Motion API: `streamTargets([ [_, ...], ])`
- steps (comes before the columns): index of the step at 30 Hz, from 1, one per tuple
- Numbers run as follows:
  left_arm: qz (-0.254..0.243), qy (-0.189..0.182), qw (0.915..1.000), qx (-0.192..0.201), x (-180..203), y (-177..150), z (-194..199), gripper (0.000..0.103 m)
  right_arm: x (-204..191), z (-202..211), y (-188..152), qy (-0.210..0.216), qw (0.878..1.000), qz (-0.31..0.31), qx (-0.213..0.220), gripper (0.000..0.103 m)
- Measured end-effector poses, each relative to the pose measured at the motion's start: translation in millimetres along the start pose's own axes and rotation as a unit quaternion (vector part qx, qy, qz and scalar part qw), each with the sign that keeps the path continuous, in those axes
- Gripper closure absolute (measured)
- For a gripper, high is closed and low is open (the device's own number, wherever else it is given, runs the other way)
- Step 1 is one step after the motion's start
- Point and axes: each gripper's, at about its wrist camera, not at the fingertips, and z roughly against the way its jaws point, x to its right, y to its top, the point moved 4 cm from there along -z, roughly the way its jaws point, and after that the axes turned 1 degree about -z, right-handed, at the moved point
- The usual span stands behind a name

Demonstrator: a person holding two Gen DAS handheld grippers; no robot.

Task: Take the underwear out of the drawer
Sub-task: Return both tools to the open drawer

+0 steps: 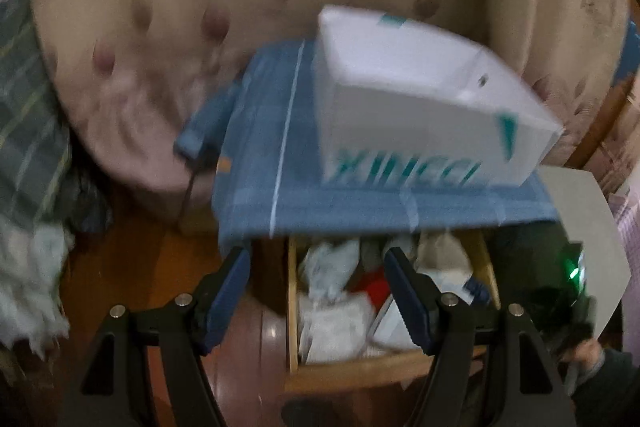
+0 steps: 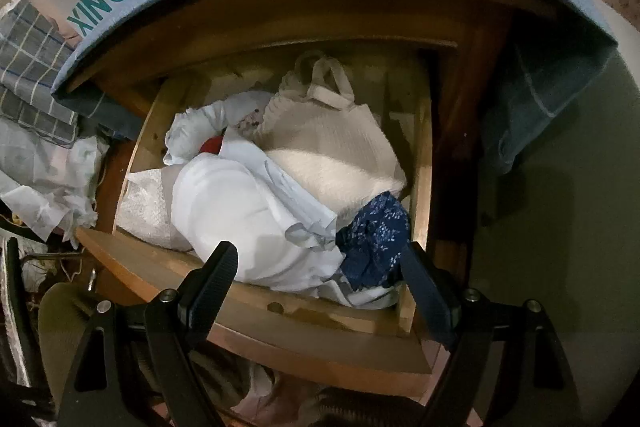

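right gripper (image 2: 316, 267) jaws wide, nothing between them, hanging over the front edge of the open drawer (image 2: 256, 301). left gripper (image 1: 320, 267) also wide and empty, set back over the drawer's left side; that view is blurred. blue cloth (image 1: 280, 147) covers the cabinet top, shoe box (image 1: 420, 99) sits on it. in the drawer: cream bag (image 2: 332, 151) at back, white garment (image 2: 240, 211) in front, blue patterned underwear (image 2: 374, 243) in the front right corner, just by the right gripper's right finger.
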Motion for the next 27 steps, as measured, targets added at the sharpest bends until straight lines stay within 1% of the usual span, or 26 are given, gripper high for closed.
streamTargets([
  [1,0.013,0.005,0.9999,-0.011,-7,-10,-8,0.031,0,-1,1,0.001,1.0,0.001,-0.004,0.022],
  [3,0.028,0.013,0.9993,-0.022,-15,-28,-21,0.031,-1,-2,4,-0.012,1.0,0.017,-0.014,0.022],
  [5,0.034,0.014,0.9988,-0.033,-18,-43,-32,0.031,-2,-4,9,-0.034,0.998,0.049,-0.03,0.022],
  [7,0.037,0.011,0.9985,-0.038,-16,-53,-42,0.031,-4,-6,14,-0.07,0.991,0.1,-0.05,0.022],
  [8,0.038,0.007,0.9985,-0.039,-14,-58,-47,0.031,-5,-7,15,-0.081,0.988,0.12,-0.056,0.022],
  [9,0.038,0.002,0.9985,-0.04,-12,-60,-51,0.031,-6,-7,17,-0.092,0.984,0.142,-0.063,0.022],
  [10,0.038,-0.003,0.9984,-0.042,-9,-62,-55,0.031,-9,-9,20,-0.108,0.977,0.17,-0.072,0.023],
  [11,0.038,-0.006,0.9983,-0.044,-6,-62,-60,0.031,-10,-9,20,-0.114,0.974,0.183,-0.075,0.026],
  [12,0.04,-0.011,0.9981,-0.046,-2,-64,-65,0.031,-13,-11,22,-0.123,0.966,0.209,-0.086,0.027],
  [13,0.044,-0.018,0.9978,-0.047,1,-67,-69,0.031,-14,-13,23,-0.129,0.962,0.222,-0.092,0.031],
  [14,0.048,-0.024,0.9974,-0.049,3,-67,-74,0.031,-15,-17,24,-0.137,0.955,0.24,-0.106,0.035],
  [15,0.052,-0.03,0.9969,-0.051,5,-69,-78,0.031,-15,-20,24,-0.14,0.952,0.249,-0.114,0.038],
  [16,0.054,-0.035,0.9965,-0.054,7,-70,-81,0.031,-16,-25,25,-0.147,0.944,0.266,-0.128,0.043],
  [17,0.055,-0.039,0.9962,-0.056,9,-71,-84,0.031,-16,-28,26,-0.152,0.94,0.273,-0.135,0.045],
  [19,0.053,-0.042,0.996,-0.057,13,-75,-90,0.031,-16,-38,26,-0.171,0.924,0.304,-0.154,0.046],
  [20,0.052,-0.043,0.996,-0.058,14,-76,-92,0.031,-16,-41,26,-0.175,0.921,0.31,-0.159,0.046],
  [22,0.047,-0.049,0.9959,-0.059,16,-81,-97,0.031,-15,-50,24,-0.184,0.909,0.331,-0.176,0.046],
  [25,0.046,-0.058,0.9949,-0.069,16,-88,-103,0.031,-13,-62,22,-0.196,0.897,0.346,-0.194,0.046],
  [27,0.061,-0.08,0.9922,-0.074,14,-89,-105,0.031,-10,-70,20,-0.204,0.89,0.353,-0.204,0.046],
])
